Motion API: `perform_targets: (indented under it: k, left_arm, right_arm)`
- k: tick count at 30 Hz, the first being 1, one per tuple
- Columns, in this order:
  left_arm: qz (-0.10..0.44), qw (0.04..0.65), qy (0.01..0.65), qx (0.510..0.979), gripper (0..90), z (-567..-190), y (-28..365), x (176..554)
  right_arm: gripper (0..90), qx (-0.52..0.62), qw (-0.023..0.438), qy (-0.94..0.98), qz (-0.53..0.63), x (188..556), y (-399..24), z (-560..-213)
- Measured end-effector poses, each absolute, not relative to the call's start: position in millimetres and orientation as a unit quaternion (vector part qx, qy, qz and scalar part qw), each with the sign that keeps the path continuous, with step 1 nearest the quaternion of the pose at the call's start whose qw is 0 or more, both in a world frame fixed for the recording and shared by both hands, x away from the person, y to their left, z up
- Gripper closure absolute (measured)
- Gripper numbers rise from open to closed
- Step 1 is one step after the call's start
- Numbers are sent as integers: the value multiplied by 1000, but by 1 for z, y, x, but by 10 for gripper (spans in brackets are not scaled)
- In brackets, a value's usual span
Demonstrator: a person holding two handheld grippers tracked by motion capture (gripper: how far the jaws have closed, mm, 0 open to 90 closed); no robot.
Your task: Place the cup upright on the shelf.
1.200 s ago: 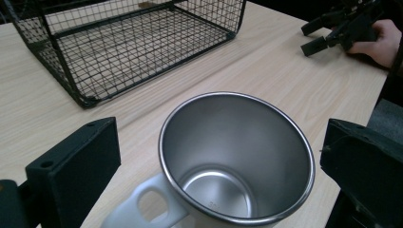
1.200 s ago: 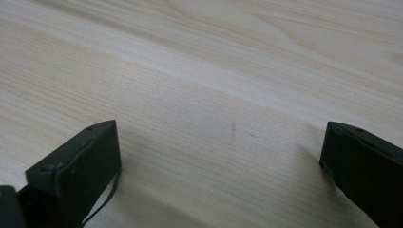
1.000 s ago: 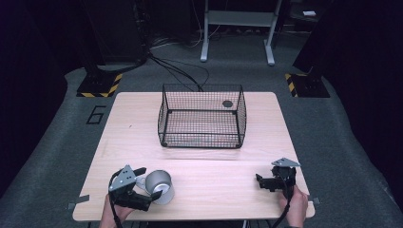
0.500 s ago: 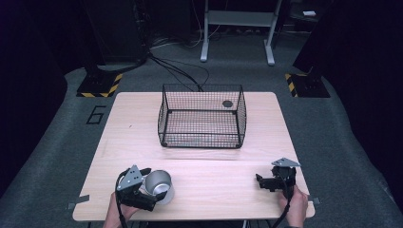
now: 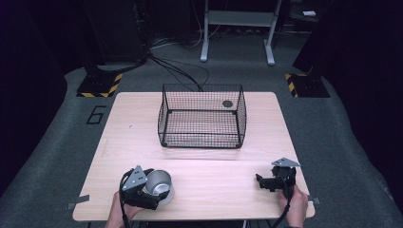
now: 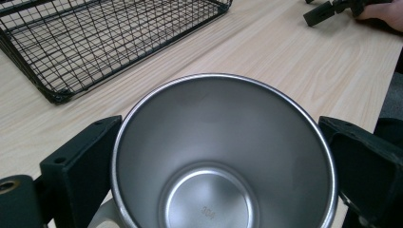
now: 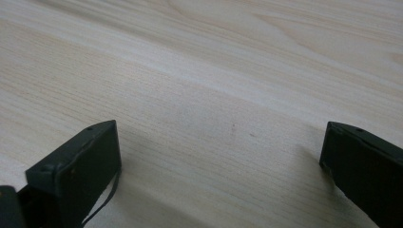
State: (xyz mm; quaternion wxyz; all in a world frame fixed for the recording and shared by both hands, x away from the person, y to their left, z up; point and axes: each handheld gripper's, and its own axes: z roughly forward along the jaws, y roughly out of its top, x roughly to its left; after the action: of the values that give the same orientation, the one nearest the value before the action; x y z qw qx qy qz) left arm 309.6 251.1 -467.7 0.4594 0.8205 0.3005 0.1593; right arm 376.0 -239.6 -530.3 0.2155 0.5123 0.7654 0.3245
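A shiny steel cup stands near the table's front edge at the left, and in the left gripper view I look down into the cup onto its round bottom. My left gripper is open, one black jaw on each side of the cup's wall and close against it. My right gripper rests low over bare wood at the front right, held by a hand. Its jaws stand wide open in the right gripper view with nothing between them.
A black wire basket stands at the middle of the wooden table with a small dark round thing at its far right corner. The basket's near corner lies just beyond the cup. The other gripper shows far off.
My left gripper has slid to the right, and its jaws now reach around the cup. The cup and the right gripper have stayed in place.
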Motion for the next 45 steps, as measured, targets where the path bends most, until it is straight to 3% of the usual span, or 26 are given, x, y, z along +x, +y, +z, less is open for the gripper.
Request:
perform_targets:
  k: [45]
  left_arm:
    - [182, 452, 298, 821, 62, -455, 246, 320]
  right_arm:
    - [0, 512, 216, 766, 325, 376, -240, -530]
